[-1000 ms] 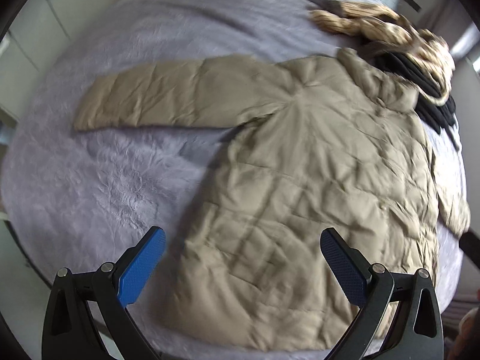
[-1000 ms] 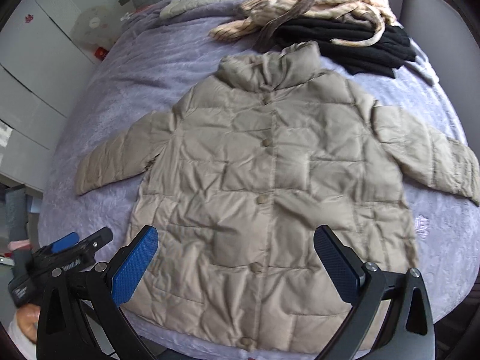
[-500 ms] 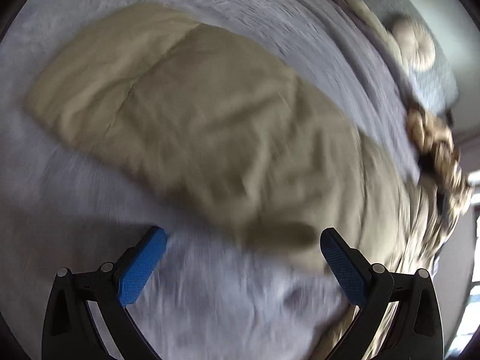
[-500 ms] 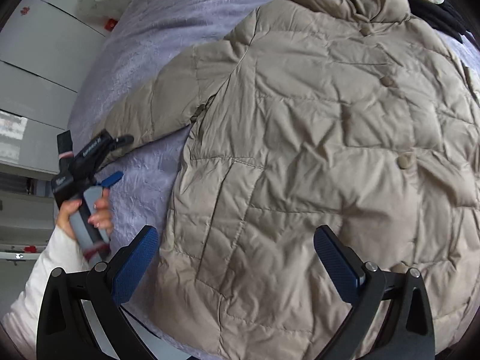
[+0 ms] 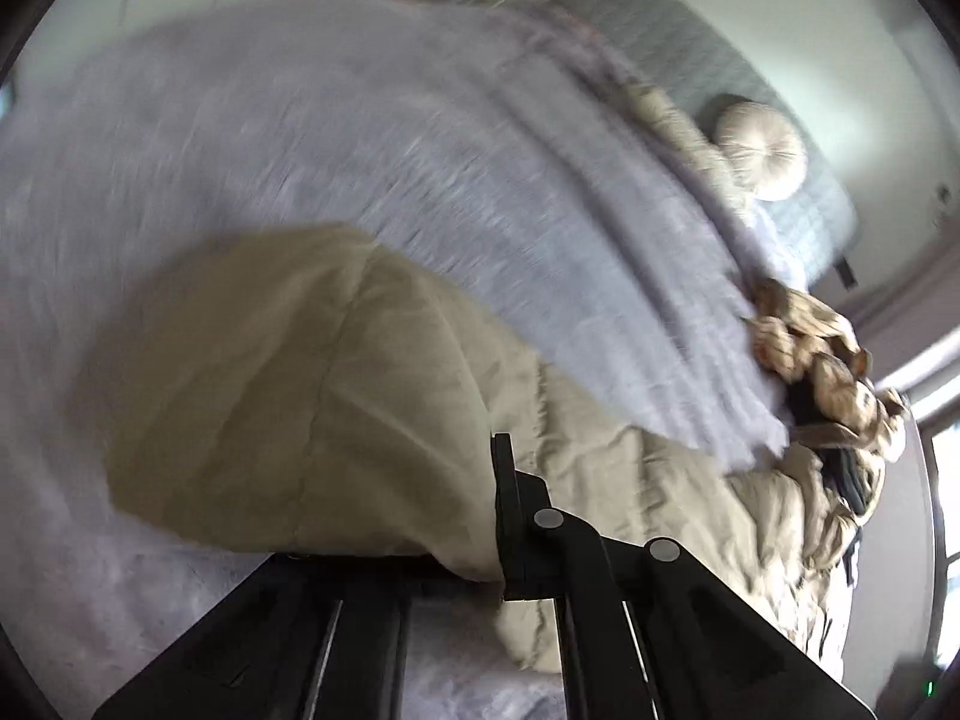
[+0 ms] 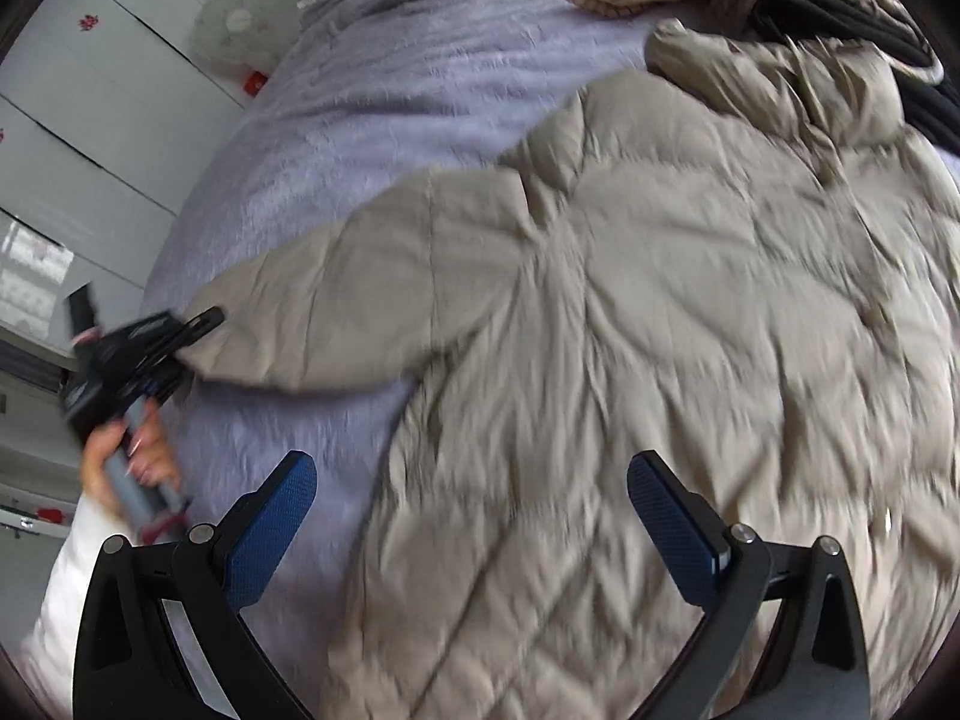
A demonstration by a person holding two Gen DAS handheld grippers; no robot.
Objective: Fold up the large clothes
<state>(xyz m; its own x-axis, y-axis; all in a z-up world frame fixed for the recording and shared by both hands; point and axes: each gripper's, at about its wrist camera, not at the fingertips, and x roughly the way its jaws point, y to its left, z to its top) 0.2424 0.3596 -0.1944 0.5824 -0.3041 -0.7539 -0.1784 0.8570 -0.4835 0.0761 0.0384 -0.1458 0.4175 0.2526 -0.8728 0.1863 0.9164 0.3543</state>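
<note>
Sleeve cuff pinched, both views blurred.
My left gripper [image 5: 498, 516] has just clamped the jacket [image 6: 630, 330] cuff, hiding its pads; my right gripper [image 6: 471, 516] gapes empty.

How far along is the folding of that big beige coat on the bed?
Barely begun. Done: the beige quilted puffer coat lies spread flat on the lavender fuzzy bedspread. In hand: the left gripper has just closed on the coat's sleeve cuff; the right gripper hovers open over the coat's body. Left: no fold shows yet, so both sleeves and the body remain.
</note>
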